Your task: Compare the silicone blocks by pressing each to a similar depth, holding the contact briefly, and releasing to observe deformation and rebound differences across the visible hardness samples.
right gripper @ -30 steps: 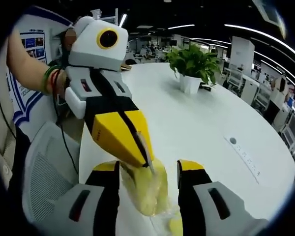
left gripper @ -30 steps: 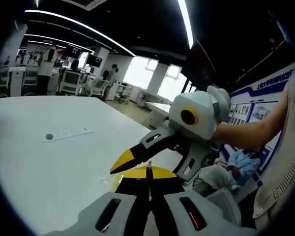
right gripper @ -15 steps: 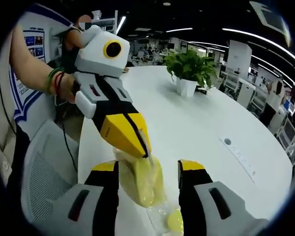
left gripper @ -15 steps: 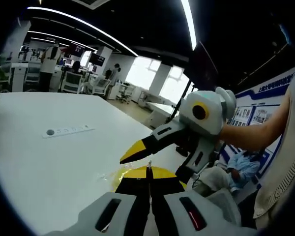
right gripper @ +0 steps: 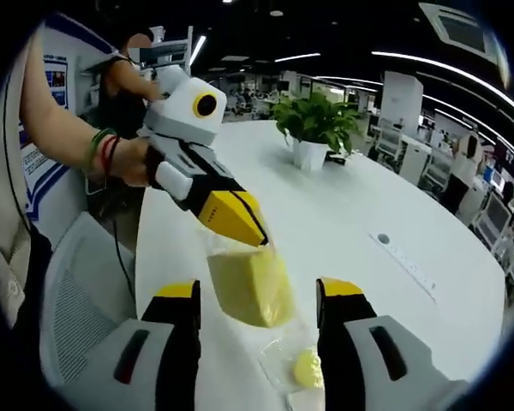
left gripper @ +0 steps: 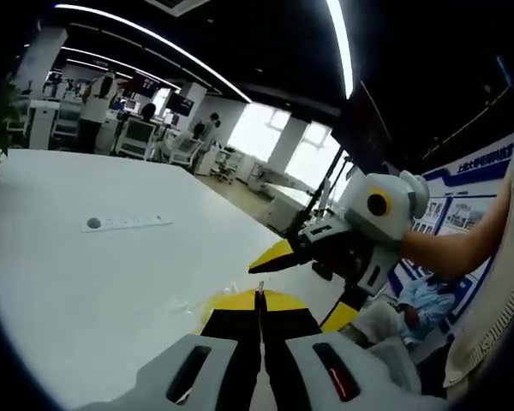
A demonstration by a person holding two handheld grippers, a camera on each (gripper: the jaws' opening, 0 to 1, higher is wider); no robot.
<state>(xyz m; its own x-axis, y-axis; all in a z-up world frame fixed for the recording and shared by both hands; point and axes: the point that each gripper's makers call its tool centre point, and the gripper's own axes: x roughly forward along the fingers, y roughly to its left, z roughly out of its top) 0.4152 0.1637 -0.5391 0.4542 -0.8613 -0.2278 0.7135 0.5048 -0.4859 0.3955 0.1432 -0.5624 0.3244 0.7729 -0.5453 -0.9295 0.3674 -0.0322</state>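
A big white desk [right gripper: 351, 223] is filling most of the right gripper view, and it is also spreading out in the left gripper view [left gripper: 86, 282]. A green plant in a white pot [right gripper: 313, 128] is standing far back on the desk. A flat white strip with a round dot [right gripper: 403, 257] is lying on the desk to the right, well apart from the blocks.

A person's hand [right gripper: 128, 158], with green and red bands around the wrist, is holding the left tool [right gripper: 261, 242]. Its yellow tips are pressed together with nothing between them, and they are pointing down at the big yellow silicone block [right gripper: 248, 287]. The tips are right at the block's top edge, but I cannot tell if they are touching it. The block is sitting on the desk inside a clear wrapper, between the two spread-apart yellow tips of the right tool [right gripper: 259, 295]. The right tool is wide open and is gripping nothing.

A small round yellow silicone piece [right gripper: 307, 370] is lying in clear wrapping on the desk, just in front of the big block.

In the left gripper view, the right tool [left gripper: 274, 259] is reaching in from the right side.
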